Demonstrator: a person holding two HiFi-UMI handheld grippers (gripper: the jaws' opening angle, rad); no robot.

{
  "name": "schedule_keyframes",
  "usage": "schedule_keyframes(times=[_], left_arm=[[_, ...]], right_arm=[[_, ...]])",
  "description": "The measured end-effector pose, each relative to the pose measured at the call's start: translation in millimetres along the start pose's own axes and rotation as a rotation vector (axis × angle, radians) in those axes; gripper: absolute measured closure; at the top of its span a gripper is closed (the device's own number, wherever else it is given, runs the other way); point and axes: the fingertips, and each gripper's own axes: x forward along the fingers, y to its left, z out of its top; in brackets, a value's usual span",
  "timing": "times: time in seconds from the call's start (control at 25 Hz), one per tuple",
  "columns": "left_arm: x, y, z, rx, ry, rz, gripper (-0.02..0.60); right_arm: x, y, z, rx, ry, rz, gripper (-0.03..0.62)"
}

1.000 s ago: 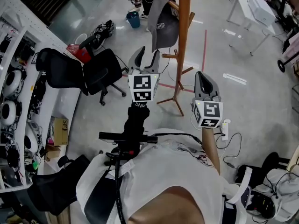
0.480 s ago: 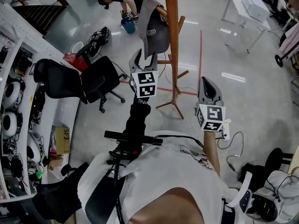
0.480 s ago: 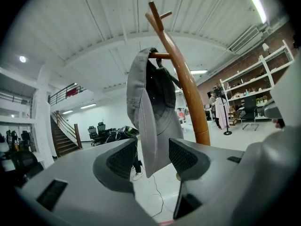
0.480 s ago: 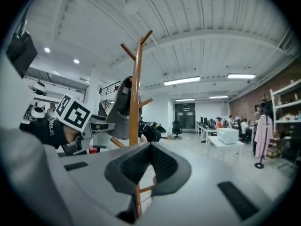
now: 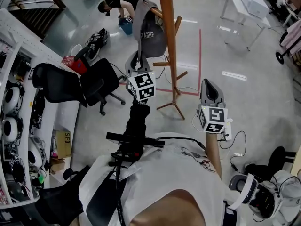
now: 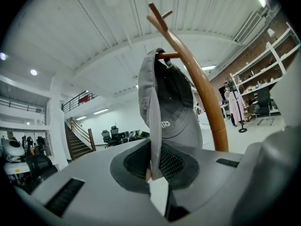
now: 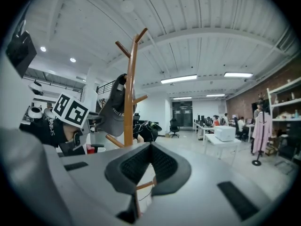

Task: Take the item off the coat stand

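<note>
A grey cap hangs on a peg of the wooden coat stand. My left gripper reaches up to its lower edge. In the left gripper view the cap's brim runs edge-on down between the pads, and the left gripper has just been closing and is shut on it. The stand's pole rises just right of the cap. My right gripper is off to the right of the stand, apart from it. Its pads meet with nothing between them. From there the cap and pole show to the left.
A black office chair stands left of the stand's feet. White shelves with headsets line the left side. A person bends over behind the stand. A white table is at the far right, and cables lie on the floor.
My left gripper moved forward to the cap, opened wide, then shut on the brim. The right gripper shifted slightly and stayed shut.
</note>
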Motion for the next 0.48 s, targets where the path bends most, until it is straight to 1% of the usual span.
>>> schedule_keyframes(times=[0.2,0.48], left_arm=[[-2,16,1,-0.024,-0.006,0.042,0.555],[1,30,6,-0.024,-0.013,0.081,0.555]], right_arm=[[4,3,-1,0.0,0.001,0.015,0.589],[5,5,-2,0.001,-0.007,0.018,0.589]])
